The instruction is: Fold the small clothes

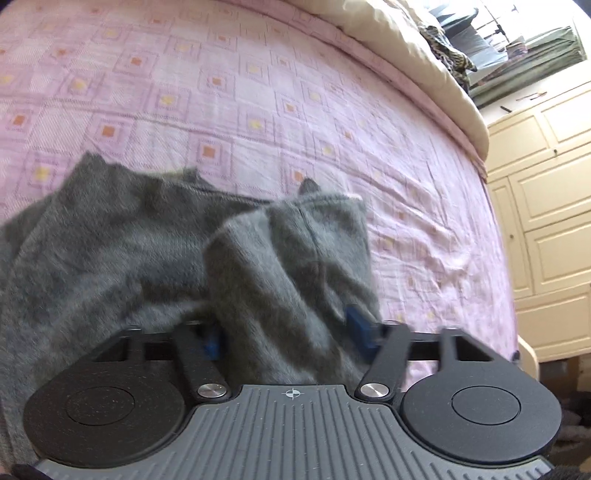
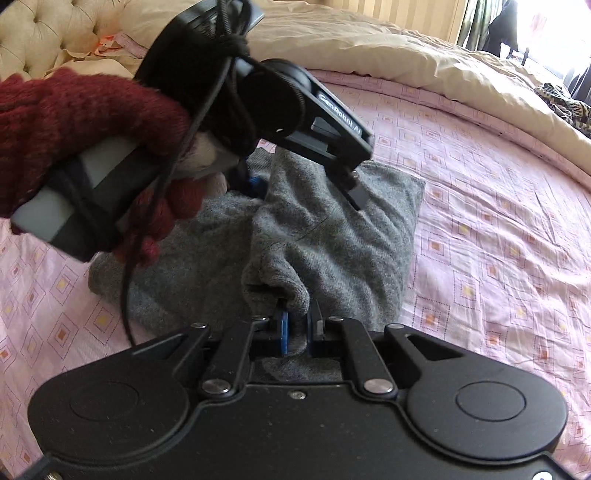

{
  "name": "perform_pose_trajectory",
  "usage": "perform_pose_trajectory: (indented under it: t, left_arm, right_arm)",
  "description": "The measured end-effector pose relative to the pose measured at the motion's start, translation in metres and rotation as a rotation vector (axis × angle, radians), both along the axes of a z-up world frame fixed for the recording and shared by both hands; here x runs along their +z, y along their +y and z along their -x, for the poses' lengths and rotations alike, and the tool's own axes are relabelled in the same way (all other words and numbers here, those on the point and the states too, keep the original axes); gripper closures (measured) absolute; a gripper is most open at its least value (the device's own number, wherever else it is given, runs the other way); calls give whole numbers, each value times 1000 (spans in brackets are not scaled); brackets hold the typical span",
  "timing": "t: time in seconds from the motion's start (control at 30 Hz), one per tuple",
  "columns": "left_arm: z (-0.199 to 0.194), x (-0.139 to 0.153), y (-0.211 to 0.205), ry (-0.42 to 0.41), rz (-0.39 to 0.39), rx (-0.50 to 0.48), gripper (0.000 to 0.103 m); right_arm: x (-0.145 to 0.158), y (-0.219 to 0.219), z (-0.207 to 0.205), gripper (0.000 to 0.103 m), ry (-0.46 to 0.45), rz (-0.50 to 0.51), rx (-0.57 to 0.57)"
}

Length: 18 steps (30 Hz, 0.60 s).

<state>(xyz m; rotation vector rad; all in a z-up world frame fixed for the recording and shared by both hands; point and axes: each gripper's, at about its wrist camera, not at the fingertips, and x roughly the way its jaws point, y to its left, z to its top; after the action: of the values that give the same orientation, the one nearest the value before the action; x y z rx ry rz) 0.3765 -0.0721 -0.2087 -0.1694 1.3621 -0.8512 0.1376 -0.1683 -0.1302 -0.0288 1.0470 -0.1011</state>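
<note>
1. Pink woven bedspread [image 1: 258,92] with small orange and yellow squares, spread over the bed and creased toward the right side in the left wrist view.
2. Cream padded quilt [image 2: 388,48] bunched along the far edge of the bedspread; patterned dark cloth [image 2: 569,103] lying on top of it near the window.
3. Cream tufted headboard [image 2: 44,29] at the far left in the right wrist view; cream panelled wardrobe doors [image 1: 546,206] beside the bed in the left wrist view; bright window [image 1: 517,33] beyond, details blurred.
4. Fuzzy grey knitted garment [image 2: 351,236] lying on the bedspread, partly folded, one portion raised off the surface.
5. Left gripper [image 1: 284,336], black with blue finger pads, jaws set wide apart with a thick bunch of the grey garment between them; cannot tell whether the pads press on it. Seen in the right wrist view too, above the garment, held by a hand [image 2: 92,129] in a dark red knitted glove, black cord [image 2: 127,288] dangling from it.
6. Right gripper [image 2: 299,325], black, jaws close together, pinching a rolled edge of the grey garment at its near side.
</note>
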Motion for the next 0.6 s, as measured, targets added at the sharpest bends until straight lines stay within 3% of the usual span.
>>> perform_pose_trajectory:
  t: [0.03,0.07,0.13,0.2,0.47,0.6]
  left_arm:
    - [1,1,0,-19,-9,6,83]
    - [0,0,1,-23,-14,8,93]
    - [-1,0,2,-6,-6,4,94]
    - [2,9,3,-48,-20,-2,94]
    - [-9,72,60,-132,75,5,94]
    - [-27,66,94,-161,1,3,94]
  right_arm:
    - [0,1,1,89,0,-1,0]
    - [1,3,1,89,-1,0,0]
    - [4,7,1,89,-4,5,-1]
    - [11,6,4,89,-12,3,-6]
    - [53,40,2,89,-111,-93,60]
    - [44,75,-20,89,-96,-155,117]
